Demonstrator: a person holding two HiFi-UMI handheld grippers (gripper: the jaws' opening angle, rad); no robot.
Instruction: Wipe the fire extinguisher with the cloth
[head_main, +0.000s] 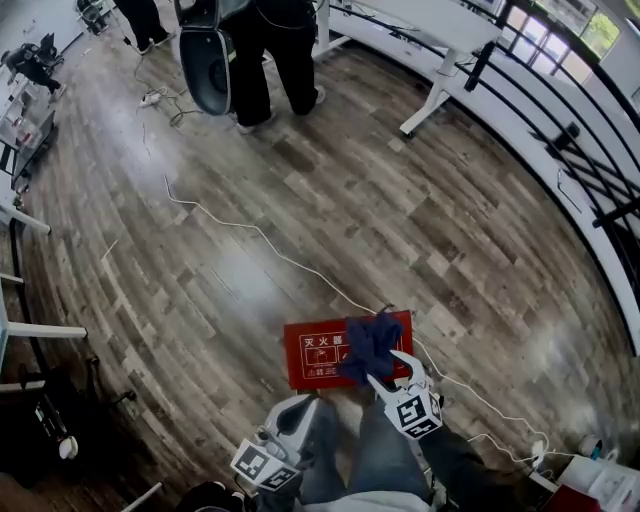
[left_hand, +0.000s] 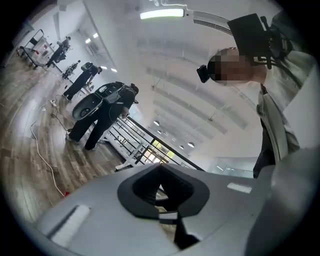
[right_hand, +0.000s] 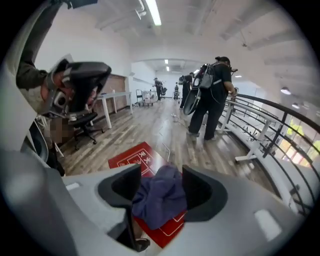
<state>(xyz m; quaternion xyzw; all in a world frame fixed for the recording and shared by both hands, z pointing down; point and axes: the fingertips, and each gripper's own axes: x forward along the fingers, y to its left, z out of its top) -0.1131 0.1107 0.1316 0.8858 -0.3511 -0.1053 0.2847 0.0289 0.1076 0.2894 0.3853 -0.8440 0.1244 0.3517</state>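
A red fire extinguisher box (head_main: 310, 362) with white lettering lies flat on the wooden floor, just ahead of my knees. A crumpled dark blue cloth (head_main: 368, 343) rests on its right part. My right gripper (head_main: 388, 368) points down at the cloth with its jaws wide apart. In the right gripper view the cloth (right_hand: 160, 197) sits between the black pads (right_hand: 122, 187) over the red box (right_hand: 131, 159), and the pads do not press on it. My left gripper (head_main: 298, 408) hangs low at the left, off the box, shut and empty (left_hand: 162, 187).
A white cable (head_main: 250, 235) snakes across the floor toward the box. Two people stand at the far side (head_main: 270, 60), one carrying a chair. A black railing (head_main: 560, 130) and white desk legs (head_main: 440, 90) curve along the right. An office chair (right_hand: 82, 100) stands at left.
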